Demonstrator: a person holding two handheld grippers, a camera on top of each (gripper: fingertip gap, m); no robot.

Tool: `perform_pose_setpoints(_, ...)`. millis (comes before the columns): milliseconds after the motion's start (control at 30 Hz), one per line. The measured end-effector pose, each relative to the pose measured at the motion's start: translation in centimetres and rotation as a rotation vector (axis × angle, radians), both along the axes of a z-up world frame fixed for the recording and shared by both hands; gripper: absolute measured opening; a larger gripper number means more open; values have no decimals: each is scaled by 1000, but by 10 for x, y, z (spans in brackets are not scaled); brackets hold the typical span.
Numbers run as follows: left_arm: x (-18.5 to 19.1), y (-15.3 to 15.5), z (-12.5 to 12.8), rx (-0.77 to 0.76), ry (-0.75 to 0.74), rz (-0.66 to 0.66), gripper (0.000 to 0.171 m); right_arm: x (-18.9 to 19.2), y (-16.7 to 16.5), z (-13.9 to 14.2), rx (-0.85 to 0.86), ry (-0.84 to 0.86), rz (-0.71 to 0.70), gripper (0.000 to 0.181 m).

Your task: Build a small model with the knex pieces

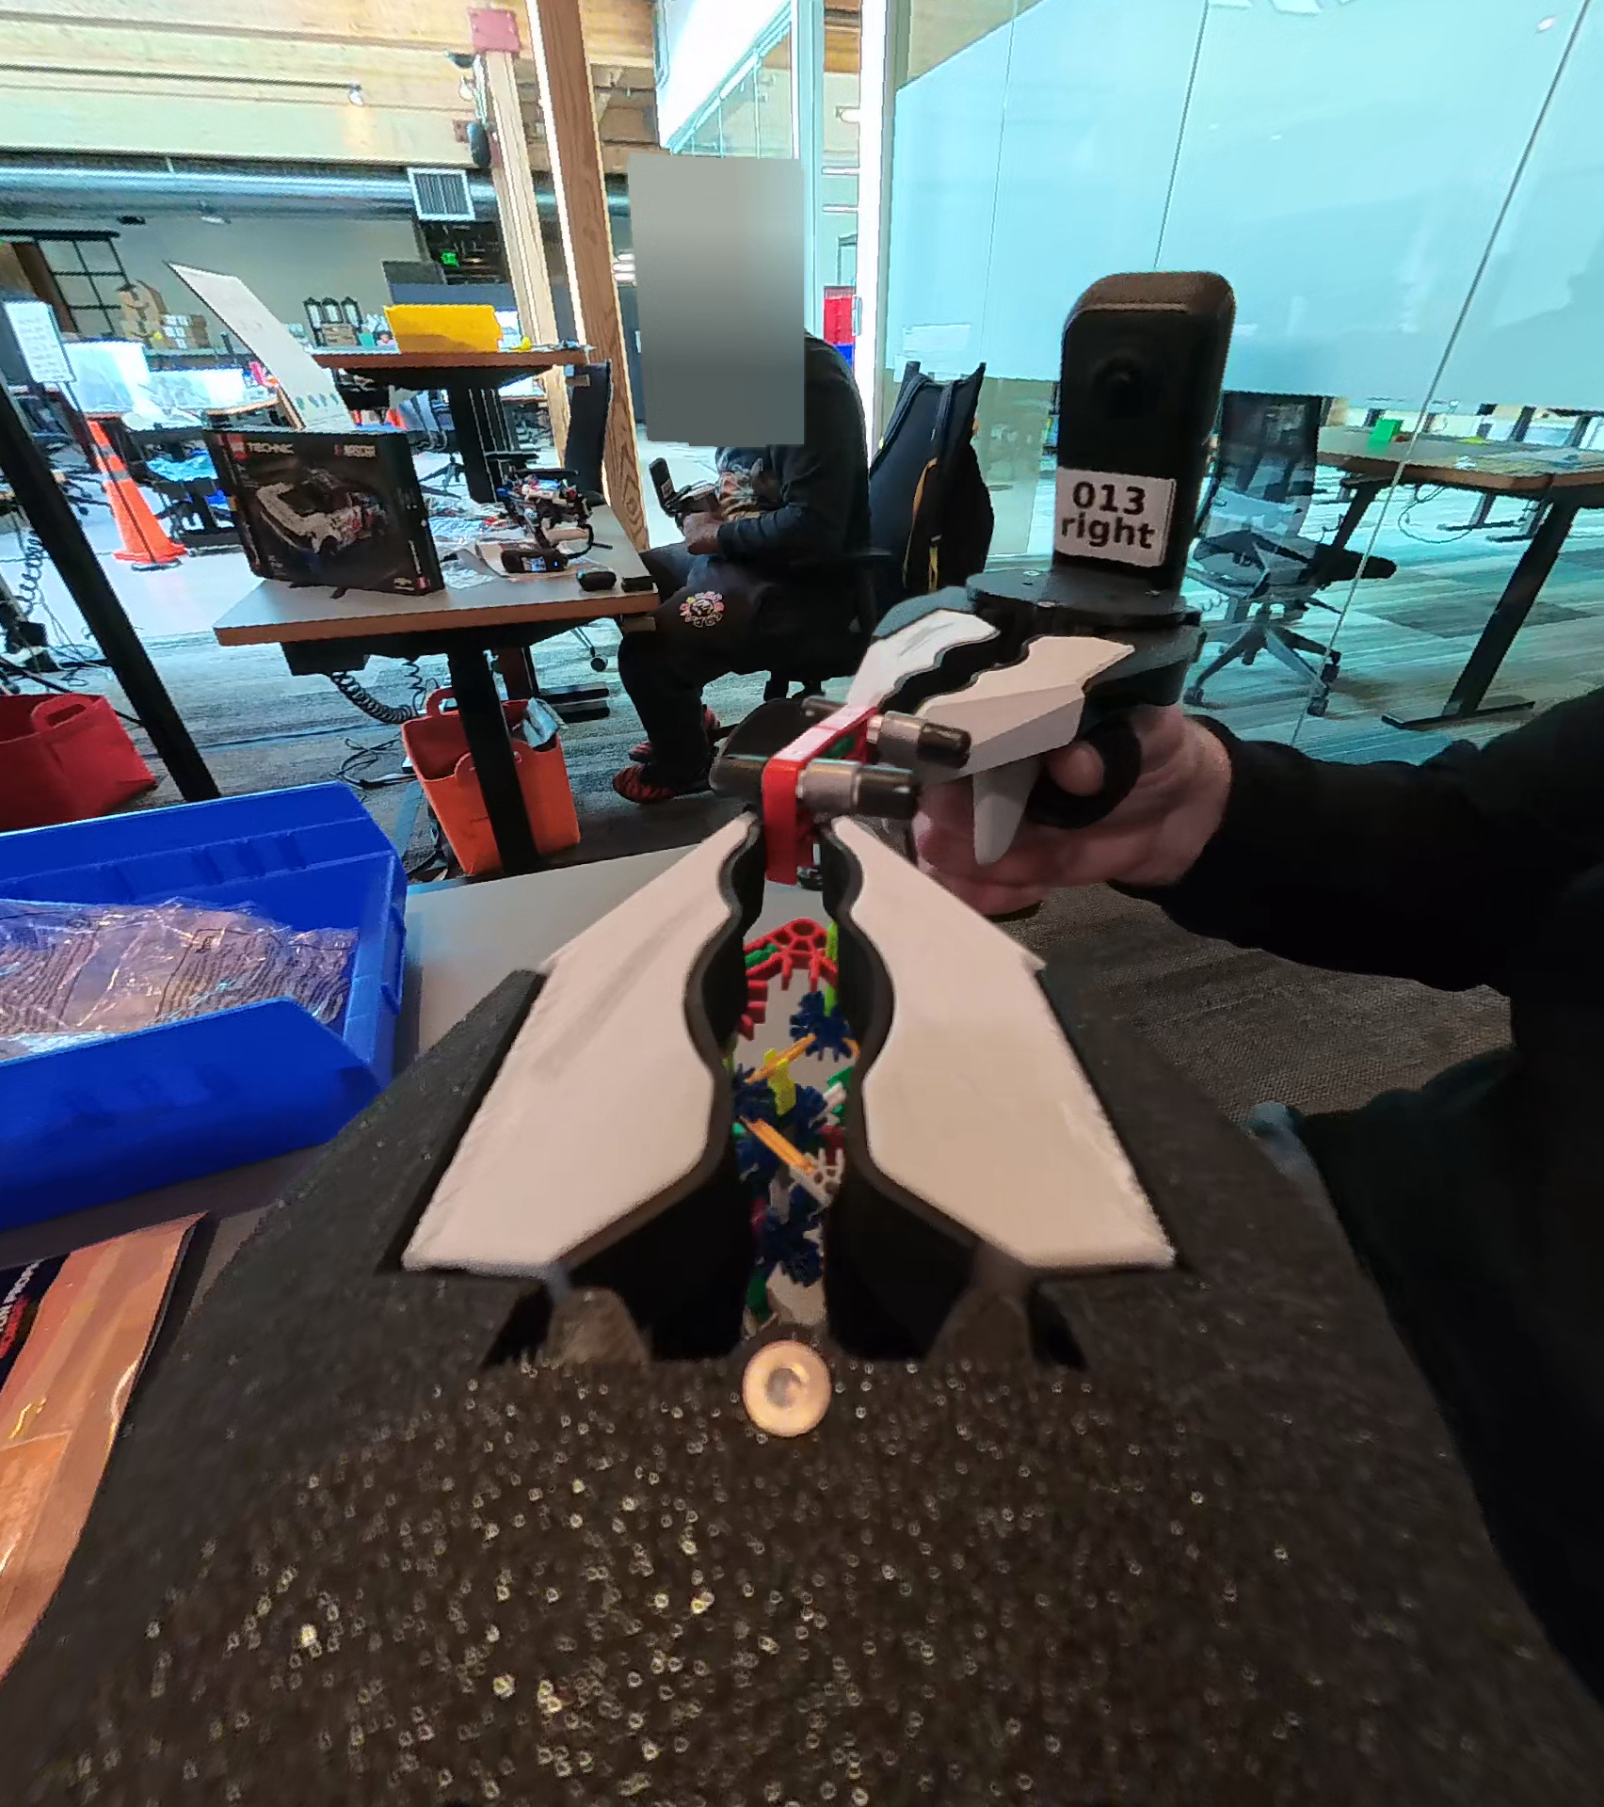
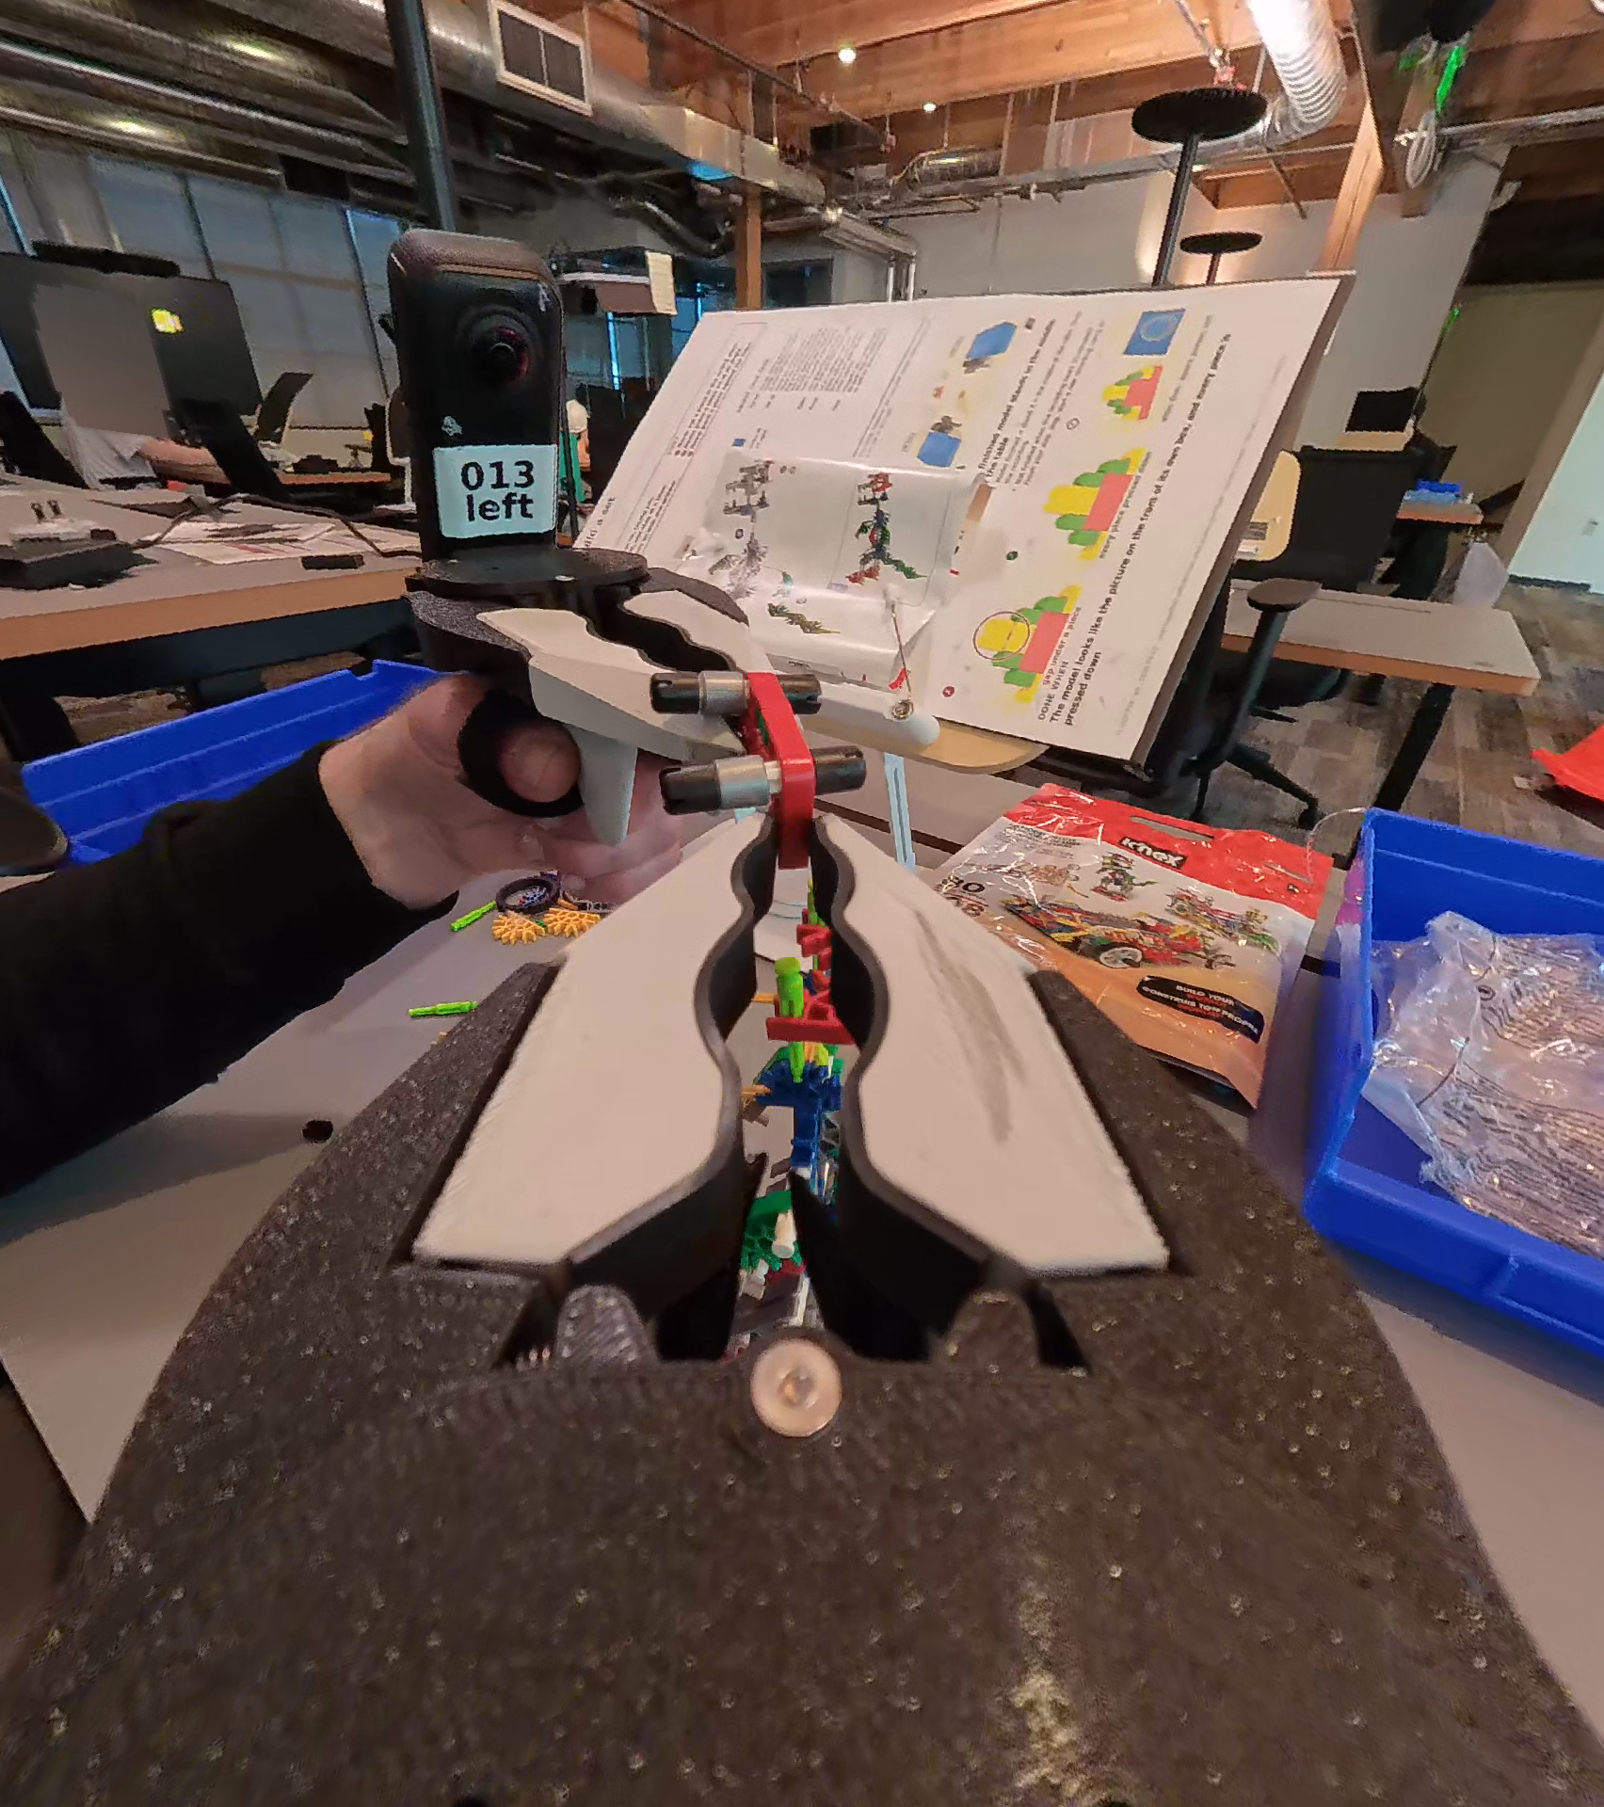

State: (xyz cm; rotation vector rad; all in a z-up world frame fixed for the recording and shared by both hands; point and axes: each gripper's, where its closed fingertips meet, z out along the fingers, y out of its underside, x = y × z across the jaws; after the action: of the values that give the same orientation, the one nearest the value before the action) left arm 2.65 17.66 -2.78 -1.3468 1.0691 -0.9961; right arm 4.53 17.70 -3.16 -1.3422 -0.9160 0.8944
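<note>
A red plastic connector [image 1: 783, 826] with two silver-and-black cylinders [image 1: 862, 787] through it hangs in the air between both grippers. My left gripper [image 1: 790, 831] is shut on one end of it. The right gripper [image 1: 842, 728], held by a hand, comes in from the upper right and is shut on the other end. In the right wrist view my right gripper [image 2: 790, 836] pinches the red connector [image 2: 783, 753], and the left gripper [image 2: 739, 684] holds it from the left. A colourful built toy assembly [image 2: 803, 1076] shows below, between the fingers.
A blue bin [image 1: 94, 1154] of clear plastic bags sits left; it also shows in the right wrist view [image 2: 1463, 1261]. A toy package bag [image 2: 1131, 939] and loose yellow and green pieces [image 2: 544, 919] lie on the grey table [image 2: 192, 1222]. An instruction board [image 2: 974, 489] stands behind. My left and right fingertips are right by each other.
</note>
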Motion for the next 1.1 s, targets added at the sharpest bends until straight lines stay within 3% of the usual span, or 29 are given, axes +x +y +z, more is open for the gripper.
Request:
perform_pose_setpoints(567,-7,16,-34,-6,109,25,15,0,9,-23,-64,-5,-76,4)
perform_pose_setpoints(1100,-3,23,-48,9,102,10,22,2,14,-35,-66,-10,-118,4)
